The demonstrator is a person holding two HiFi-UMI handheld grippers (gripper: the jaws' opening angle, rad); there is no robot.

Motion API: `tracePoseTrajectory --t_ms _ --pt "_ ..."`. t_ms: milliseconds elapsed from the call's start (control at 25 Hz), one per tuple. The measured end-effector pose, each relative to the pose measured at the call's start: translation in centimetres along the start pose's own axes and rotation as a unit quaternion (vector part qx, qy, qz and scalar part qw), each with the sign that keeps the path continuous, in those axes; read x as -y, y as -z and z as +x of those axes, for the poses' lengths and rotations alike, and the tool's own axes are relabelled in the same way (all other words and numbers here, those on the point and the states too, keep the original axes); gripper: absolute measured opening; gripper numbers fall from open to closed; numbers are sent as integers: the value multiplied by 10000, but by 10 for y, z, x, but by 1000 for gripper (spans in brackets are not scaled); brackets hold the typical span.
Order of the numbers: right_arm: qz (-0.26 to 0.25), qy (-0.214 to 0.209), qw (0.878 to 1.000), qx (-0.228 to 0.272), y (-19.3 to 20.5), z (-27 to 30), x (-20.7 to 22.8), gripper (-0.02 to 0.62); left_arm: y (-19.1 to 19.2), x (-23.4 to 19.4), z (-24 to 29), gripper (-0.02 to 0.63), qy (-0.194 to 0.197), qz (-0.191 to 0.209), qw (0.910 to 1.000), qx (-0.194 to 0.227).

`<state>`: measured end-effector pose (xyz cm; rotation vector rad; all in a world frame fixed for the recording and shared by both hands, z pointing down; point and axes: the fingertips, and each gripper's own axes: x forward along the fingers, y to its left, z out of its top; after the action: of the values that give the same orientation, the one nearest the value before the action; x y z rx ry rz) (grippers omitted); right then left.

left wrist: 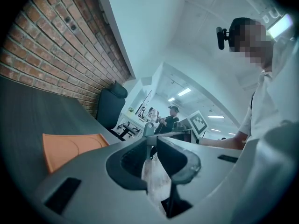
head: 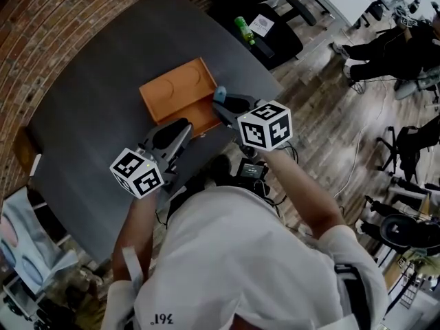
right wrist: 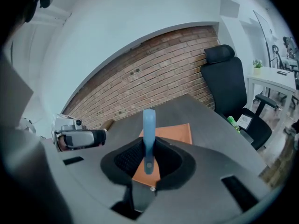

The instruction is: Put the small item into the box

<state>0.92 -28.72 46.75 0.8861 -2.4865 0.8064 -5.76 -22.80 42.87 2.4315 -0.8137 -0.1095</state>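
Note:
An orange box (head: 175,91) lies open on the dark grey table (head: 89,115). My right gripper (head: 221,104) hovers at the box's near right corner, shut on a thin light-blue item (head: 220,92). In the right gripper view the blue item (right wrist: 149,134) stands upright between the jaws, with the orange box (right wrist: 175,133) behind and below it. My left gripper (head: 180,130) is over the table just in front of the box, jaws almost together with nothing between them. The left gripper view shows the orange box (left wrist: 70,146) to the left of the jaws.
A black office chair (right wrist: 231,87) stands beyond the table's far right edge, with a green bottle (head: 243,29) on its seat. A brick wall (right wrist: 154,73) runs behind the table. People sit at desks (head: 385,47) to the right, over a wooden floor.

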Motion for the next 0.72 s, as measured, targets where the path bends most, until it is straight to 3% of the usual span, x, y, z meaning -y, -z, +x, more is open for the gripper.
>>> tracePoseTrajectory --t_ms 520,720 --pt "-28 -67 9979 -642 29 42 9 81 41 -42 11 71 -300 -159 9980 -533" --pt "-371 -46 9923 -1184 56 61 13 81 60 -57 10 77 -502 -271 9957 -735"
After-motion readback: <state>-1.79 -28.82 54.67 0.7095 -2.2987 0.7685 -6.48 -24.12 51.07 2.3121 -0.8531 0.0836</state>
